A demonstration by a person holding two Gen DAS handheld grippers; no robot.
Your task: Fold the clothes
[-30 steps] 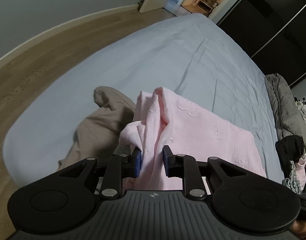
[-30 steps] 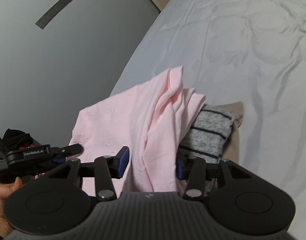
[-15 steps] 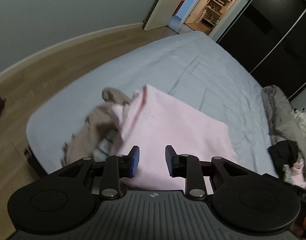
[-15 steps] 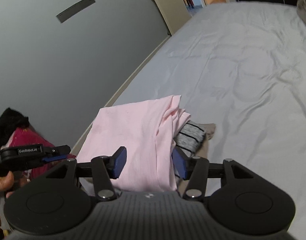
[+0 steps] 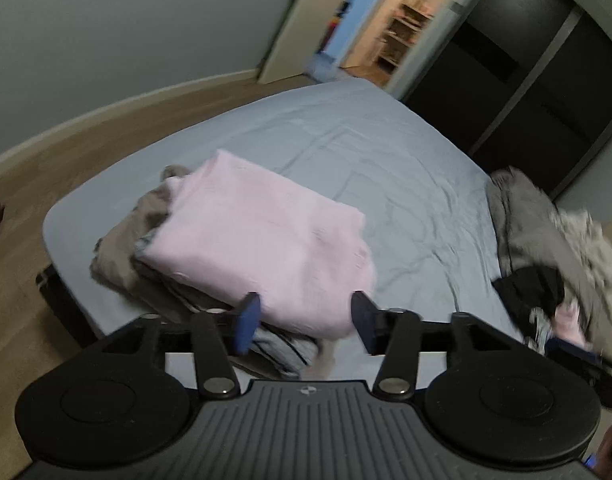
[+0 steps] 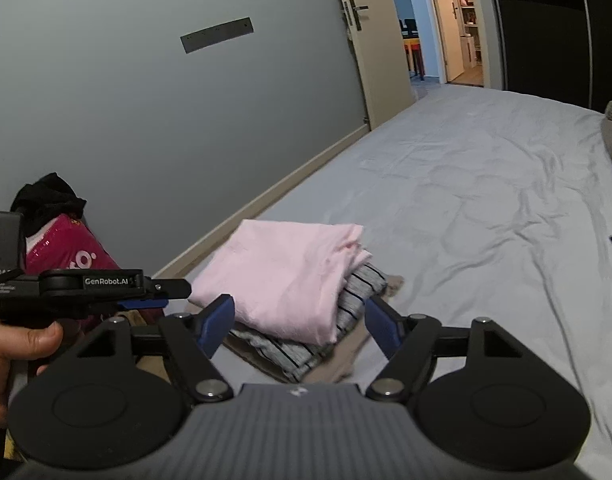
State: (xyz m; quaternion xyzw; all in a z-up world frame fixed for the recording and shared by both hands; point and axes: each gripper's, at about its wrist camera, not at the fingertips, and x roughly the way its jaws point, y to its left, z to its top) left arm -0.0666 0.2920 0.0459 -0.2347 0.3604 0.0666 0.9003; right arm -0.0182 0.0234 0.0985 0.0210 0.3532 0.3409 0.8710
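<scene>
Both sets of jaws have just been opening and stand released with nothing between them: the left gripper (image 5: pixel 306 322) and right gripper (image 6: pixel 300 326) hang above the folded pink garment (image 6: pixel 290 274). It tops a striped grey piece (image 6: pixel 337 314) at the near left corner of the bed (image 6: pixel 485 208). Unfolded clothes (image 5: pixel 545 248) lie far right.

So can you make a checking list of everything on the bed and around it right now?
Surface: bed with a wrinkled grey sheet.
Job's things: folded pink garment lying on top of a striped grey garment and a beige garment.
Clutter: unfolded clothes pile at the bed's other side; pink bag on the floor.
Grippers: left gripper and right gripper both open, their jaws having just been opening, nothing between them.
Cables: nothing seen.
Surroundings: grey wall, open door, dark wardrobe.
</scene>
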